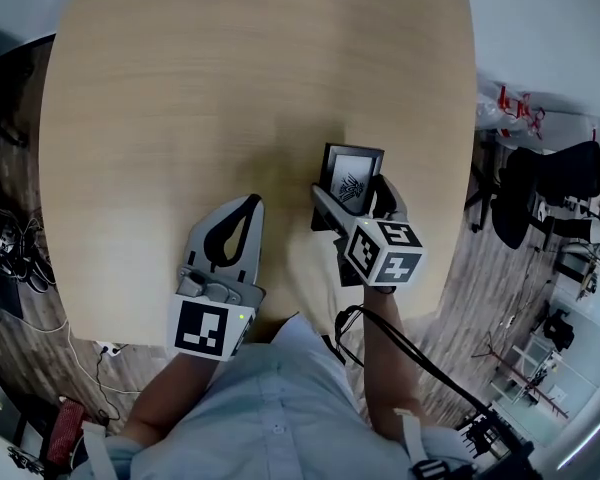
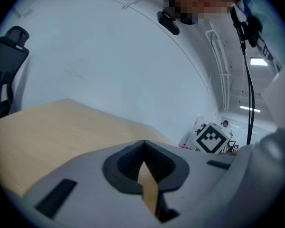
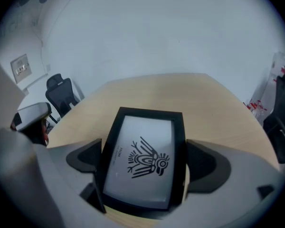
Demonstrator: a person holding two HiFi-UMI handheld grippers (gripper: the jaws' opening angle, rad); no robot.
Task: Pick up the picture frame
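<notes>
Picture frame [image 3: 141, 161] pinched by its 2 side edges in right gripper [image 1: 355, 196], at wooden table's [image 1: 230, 88] near edge.
Grasp looks made; lift comes next, needing steady pressure. Left gripper [image 1: 235, 230] pressed together, empty.

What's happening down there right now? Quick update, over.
Right gripper shut on the picture frame, jaws on its side edges, at the table. Left gripper shut, empty. Nothing in the way.
</notes>
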